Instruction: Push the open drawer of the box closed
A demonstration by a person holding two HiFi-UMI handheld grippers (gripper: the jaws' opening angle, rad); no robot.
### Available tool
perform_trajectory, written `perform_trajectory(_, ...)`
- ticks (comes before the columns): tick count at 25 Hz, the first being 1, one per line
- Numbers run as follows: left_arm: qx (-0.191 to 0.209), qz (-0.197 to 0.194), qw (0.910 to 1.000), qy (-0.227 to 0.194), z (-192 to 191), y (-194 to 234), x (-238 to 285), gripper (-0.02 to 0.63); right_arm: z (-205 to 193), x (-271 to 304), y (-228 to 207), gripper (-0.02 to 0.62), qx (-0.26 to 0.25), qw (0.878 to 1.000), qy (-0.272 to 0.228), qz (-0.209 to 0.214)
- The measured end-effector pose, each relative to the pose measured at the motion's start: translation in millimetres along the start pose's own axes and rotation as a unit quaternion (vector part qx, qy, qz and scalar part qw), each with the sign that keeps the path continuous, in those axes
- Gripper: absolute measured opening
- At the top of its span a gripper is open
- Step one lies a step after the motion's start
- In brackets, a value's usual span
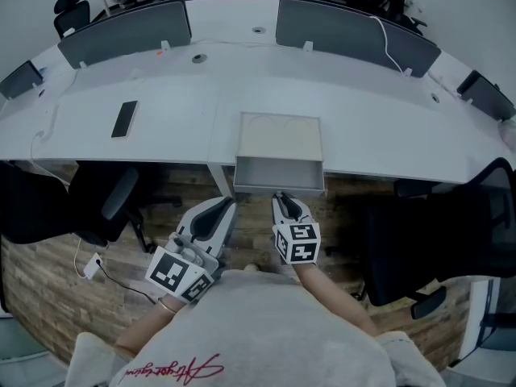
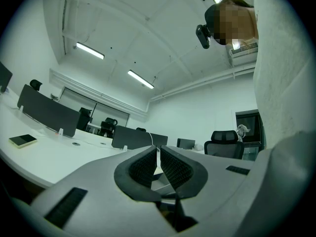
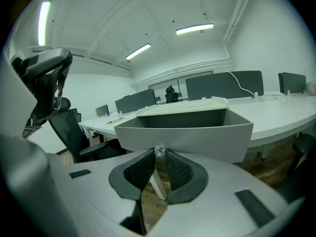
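A pale box (image 1: 280, 136) stands at the front edge of the white desk (image 1: 161, 139). Its grey drawer (image 1: 279, 174) is pulled out past the desk edge. The right gripper view shows the drawer (image 3: 187, 132) filling the middle, empty inside, with a small clear knob (image 3: 159, 150) on its front. My right gripper (image 1: 283, 201) (image 3: 159, 155) is shut, its fingertips right at the knob. My left gripper (image 1: 221, 209) (image 2: 158, 153) is shut on nothing. It hangs just left of the drawer, below the desk edge.
A phone (image 1: 124, 118) lies on the desk to the left. Grey dividers (image 1: 125, 31) line the far side of the desk. Office chairs stand under the desk at left (image 1: 105, 204) and right (image 1: 439, 240). A white desk leg (image 1: 218, 180) stands beside the drawer.
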State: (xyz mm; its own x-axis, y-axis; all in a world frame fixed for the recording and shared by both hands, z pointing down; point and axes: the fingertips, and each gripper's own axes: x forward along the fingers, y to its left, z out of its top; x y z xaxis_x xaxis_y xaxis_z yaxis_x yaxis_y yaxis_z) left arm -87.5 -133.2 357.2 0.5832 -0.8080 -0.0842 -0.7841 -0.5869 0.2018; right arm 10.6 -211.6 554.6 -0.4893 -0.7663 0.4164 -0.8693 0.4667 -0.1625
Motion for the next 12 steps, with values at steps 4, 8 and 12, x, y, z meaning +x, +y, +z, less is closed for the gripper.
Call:
perform_trajectory(4,-0.002,-0.005,1.0000,0.001,-0.7,-1.2,0.9,0.037,1.5,1.4,-1.7,0.071,-0.002,1.000,0.000,-0.001)
perform_trajectory(8,0.001,-0.005,1.0000,0.001,-0.6,-0.3,-0.9,0.037,2.1,4.0,-2.0,0.071,0.001,1.000,-0.001,-0.003)
perform_trajectory(12,-0.003,-0.001,1.0000,0.001,-0.9,3.3,-2.3,0.037,4.3,5.8,-3.6,0.071,0.003,1.000,-0.003,-0.005)
